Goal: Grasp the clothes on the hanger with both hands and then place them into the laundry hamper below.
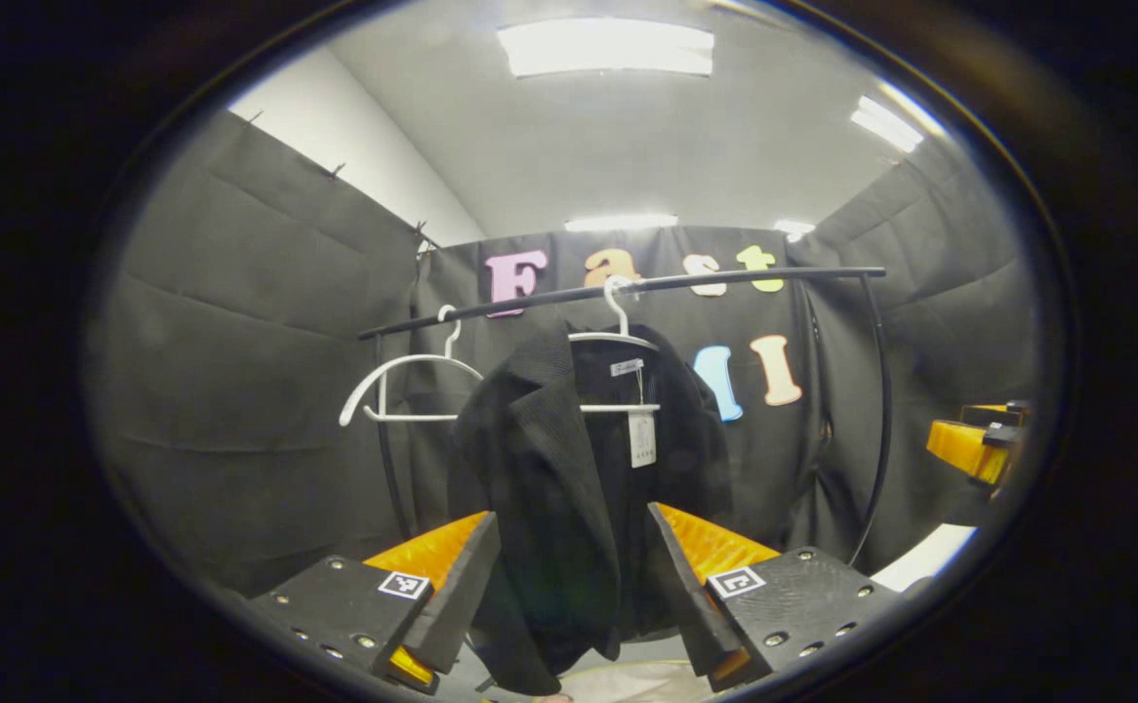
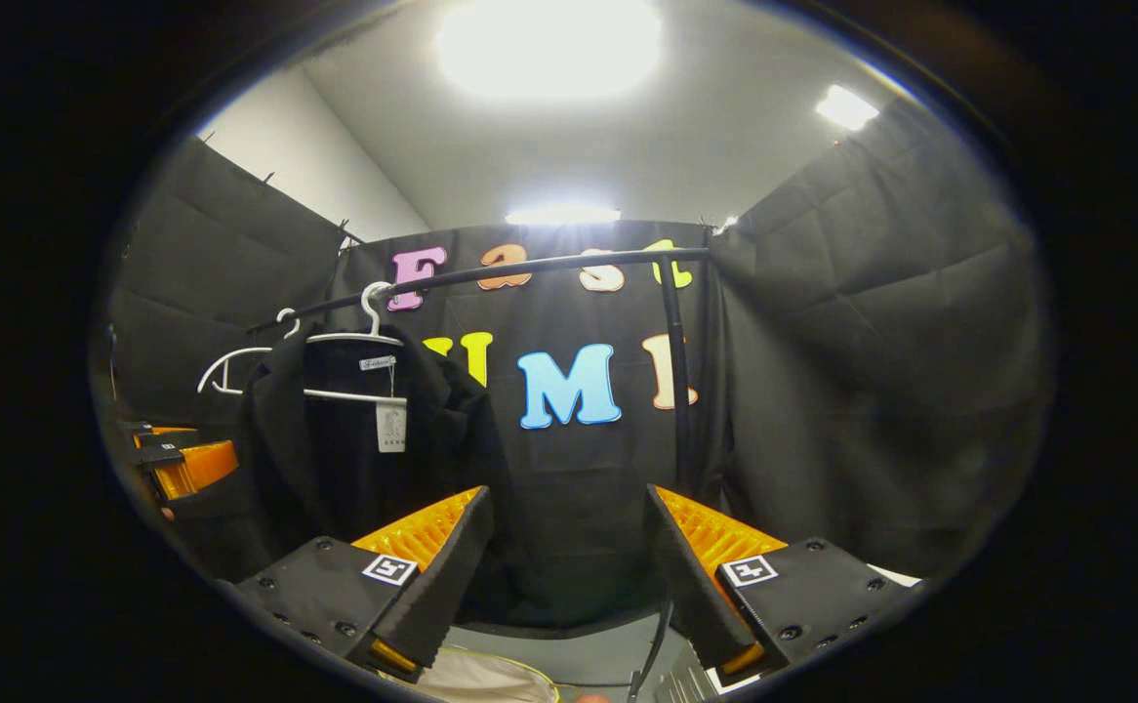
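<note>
Two hangers (image 1: pixel 403 386), one jacket (image 1: pixel 569 488); left claw (image 1: pixel 574 547) and right claw (image 2: pixel 564 537) gape wide, empty.

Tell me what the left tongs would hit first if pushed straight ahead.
Probably the black jacket: it hangs straight ahead between the open fingers of the left tongs. Depth is unclear, but nothing shows in between.

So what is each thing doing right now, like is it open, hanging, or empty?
Left hand-held gripper: open, holding nothing.
Right hand-held gripper: open, holding nothing.
Black jacket: hanging on its hanger, front open, tag dangling.
White hanger with jacket: hooked on rail.
Other white hanger: hooked on rail, bare.
</note>
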Demonstrator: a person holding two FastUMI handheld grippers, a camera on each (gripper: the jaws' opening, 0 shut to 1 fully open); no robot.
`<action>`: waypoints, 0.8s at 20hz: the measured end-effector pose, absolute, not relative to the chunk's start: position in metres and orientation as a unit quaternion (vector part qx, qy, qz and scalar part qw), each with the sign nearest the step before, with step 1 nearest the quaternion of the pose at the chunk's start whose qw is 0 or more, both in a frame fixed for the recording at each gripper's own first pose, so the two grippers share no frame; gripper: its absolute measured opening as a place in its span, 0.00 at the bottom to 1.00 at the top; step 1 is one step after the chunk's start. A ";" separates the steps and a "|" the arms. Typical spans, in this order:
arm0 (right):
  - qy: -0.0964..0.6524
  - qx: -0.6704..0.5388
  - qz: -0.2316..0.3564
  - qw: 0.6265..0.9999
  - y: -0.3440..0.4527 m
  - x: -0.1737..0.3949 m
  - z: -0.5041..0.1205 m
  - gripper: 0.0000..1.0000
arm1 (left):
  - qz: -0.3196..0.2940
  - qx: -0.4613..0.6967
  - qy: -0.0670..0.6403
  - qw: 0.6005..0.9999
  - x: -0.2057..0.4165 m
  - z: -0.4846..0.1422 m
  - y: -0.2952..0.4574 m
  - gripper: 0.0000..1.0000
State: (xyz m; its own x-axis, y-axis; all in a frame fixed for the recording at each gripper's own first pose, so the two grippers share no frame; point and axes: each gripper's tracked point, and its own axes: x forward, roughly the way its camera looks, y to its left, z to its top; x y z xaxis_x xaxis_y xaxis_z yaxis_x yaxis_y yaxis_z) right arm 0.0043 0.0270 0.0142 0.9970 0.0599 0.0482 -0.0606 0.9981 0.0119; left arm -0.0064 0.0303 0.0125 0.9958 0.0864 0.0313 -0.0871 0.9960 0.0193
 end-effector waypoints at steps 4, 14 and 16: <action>-0.025 0.007 0.033 0.999 0.042 0.013 0.019 0.98 | 0.044 0.014 -0.020 0.999 0.000 0.021 0.034 0.87; -0.055 -0.005 0.105 0.993 0.100 0.058 0.041 0.98 | 0.056 -0.002 -0.017 0.998 0.028 0.031 0.036 0.87; -0.057 -0.003 0.130 0.990 0.112 0.076 0.043 0.97 | 0.073 0.007 -0.015 0.997 0.038 0.031 0.038 0.87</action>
